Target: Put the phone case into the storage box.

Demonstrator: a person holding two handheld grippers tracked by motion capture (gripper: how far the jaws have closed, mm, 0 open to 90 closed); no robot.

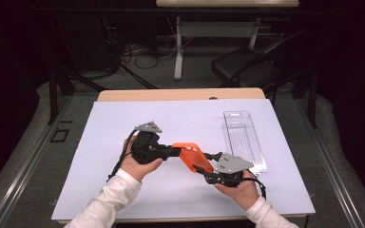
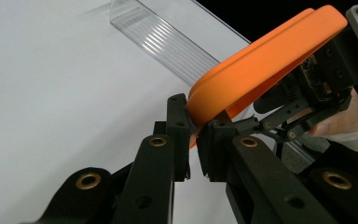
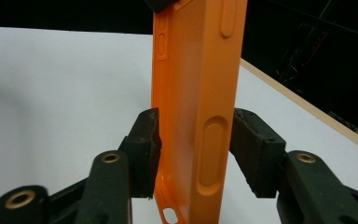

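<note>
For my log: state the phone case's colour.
Orange phone case; right gripper view shows it best.

There are two grippers: the left gripper (image 1: 175, 152) and the right gripper (image 1: 200, 169). Two hands hold them, the left hand (image 1: 138, 164) and the right hand (image 1: 240, 189). There is one orange case (image 1: 194, 156). There is one clear tray (image 1: 243, 138). There is one white sheet (image 1: 123, 118) on one table (image 1: 180, 94). Behind the table there is one black chair (image 1: 247, 66) and one more desk (image 1: 227, 4).
</note>
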